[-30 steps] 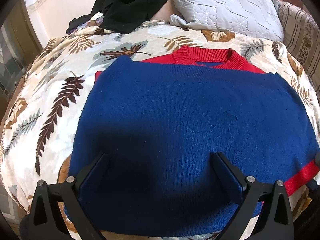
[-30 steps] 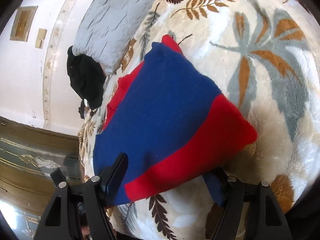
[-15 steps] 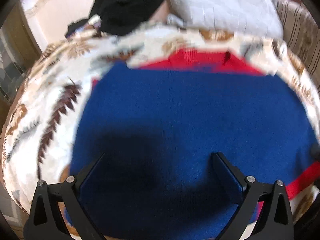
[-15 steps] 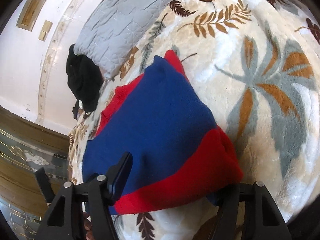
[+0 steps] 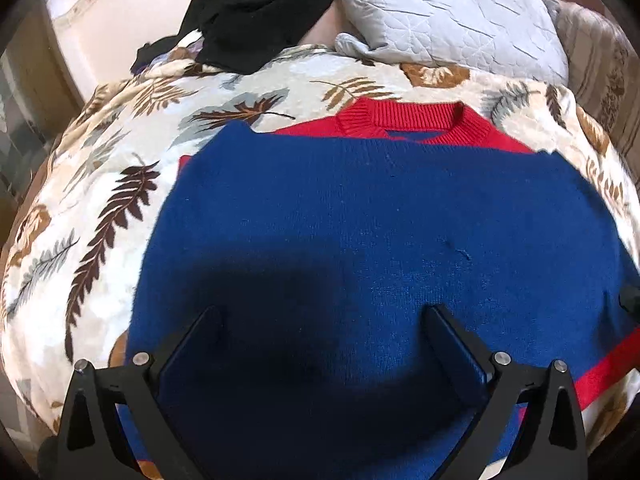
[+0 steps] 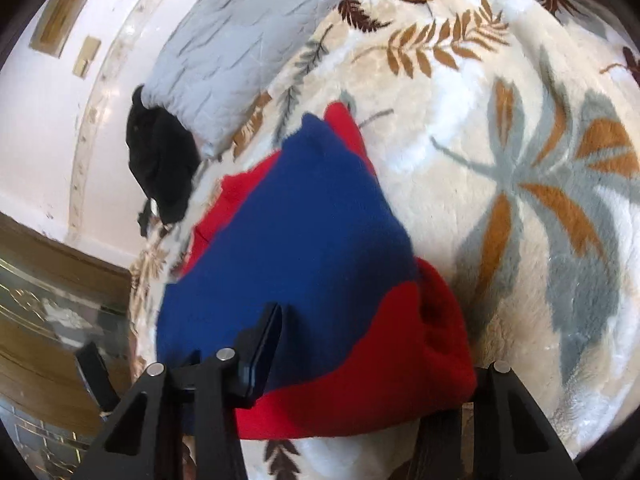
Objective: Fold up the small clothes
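Observation:
A small blue knit sweater with a red collar and red hem band lies flat on a leaf-print blanket. My left gripper is open, its fingers spread over the near blue part, holding nothing. In the right wrist view the sweater shows with its red hem corner bunched up between the fingers of my right gripper. The jaws stand wide apart. The left finger lies on the blue cloth; the right finger is hidden behind the red hem.
A grey quilted pillow and a heap of black clothes lie at the bed's head. The blanket stretches bare to the right of the sweater. A wall and wood trim stand at the left.
My right gripper has moved in on the red hem corner, which now bunches up between its fingers. The left gripper has stayed over the blue cloth, apart from a brief shake.

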A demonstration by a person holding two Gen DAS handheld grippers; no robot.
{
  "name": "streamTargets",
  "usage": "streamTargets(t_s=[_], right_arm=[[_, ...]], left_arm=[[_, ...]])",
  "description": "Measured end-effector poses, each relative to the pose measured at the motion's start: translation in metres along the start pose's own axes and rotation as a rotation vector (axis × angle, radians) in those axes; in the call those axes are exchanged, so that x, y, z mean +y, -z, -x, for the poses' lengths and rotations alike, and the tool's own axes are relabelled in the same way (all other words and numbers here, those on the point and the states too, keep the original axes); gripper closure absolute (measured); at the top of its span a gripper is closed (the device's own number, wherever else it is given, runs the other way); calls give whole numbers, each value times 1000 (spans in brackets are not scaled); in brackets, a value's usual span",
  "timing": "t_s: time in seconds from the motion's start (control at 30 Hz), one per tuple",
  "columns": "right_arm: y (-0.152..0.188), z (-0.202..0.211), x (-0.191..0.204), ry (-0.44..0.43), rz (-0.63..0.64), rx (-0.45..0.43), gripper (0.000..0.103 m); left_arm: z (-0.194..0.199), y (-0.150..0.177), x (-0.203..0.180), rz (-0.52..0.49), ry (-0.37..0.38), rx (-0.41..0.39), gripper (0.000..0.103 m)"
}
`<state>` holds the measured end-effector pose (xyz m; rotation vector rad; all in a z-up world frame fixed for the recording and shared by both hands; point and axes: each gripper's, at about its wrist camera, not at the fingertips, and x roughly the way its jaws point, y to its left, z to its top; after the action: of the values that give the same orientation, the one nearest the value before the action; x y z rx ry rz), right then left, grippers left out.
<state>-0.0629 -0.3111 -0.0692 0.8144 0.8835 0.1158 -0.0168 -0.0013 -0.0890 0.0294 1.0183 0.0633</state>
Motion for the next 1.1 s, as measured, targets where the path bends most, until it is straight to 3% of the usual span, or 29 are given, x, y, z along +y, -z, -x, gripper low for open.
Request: streamTargets(t_s=[0.1,0.13,0.17,0.53,0.7,0.8,0.83,0.9,0.97,1.0,1.1], right_arm=[[0,-1,4,-10,22,-7,42],[0,-7,4,8,26,7,41],[1,-9,2,14,23,15,41],[-1,-14,6,44,44,17,41],[-2,-14,7,48,51,17,41],[-2,-17,7,56,56,15,41],[-3,-18,7,58,60,15,41],[-4,-19,10,69,78,13,41],[-7,-24,12,100,94,25,59],[-9,-27,15,109,103,45,85],[-14,-16,58,166,244,-3,87]], left_arm=[[8,0,2,15,5,-44,0],[1,1,1,3,-3,-19,0],[-7,3,1,-2,-3,15,0],[-3,1,8,12,17,2,0],[12,0,14,33,-3,-75,0],[-14,5,15,17,-6,-2,0],[-12,6,15,14,-4,-38,0],[-11,5,12,8,-14,-31,0],[-12,4,12,12,-8,-31,0],[-12,4,13,11,-2,-33,0],[-7,1,22,29,49,-19,0]])
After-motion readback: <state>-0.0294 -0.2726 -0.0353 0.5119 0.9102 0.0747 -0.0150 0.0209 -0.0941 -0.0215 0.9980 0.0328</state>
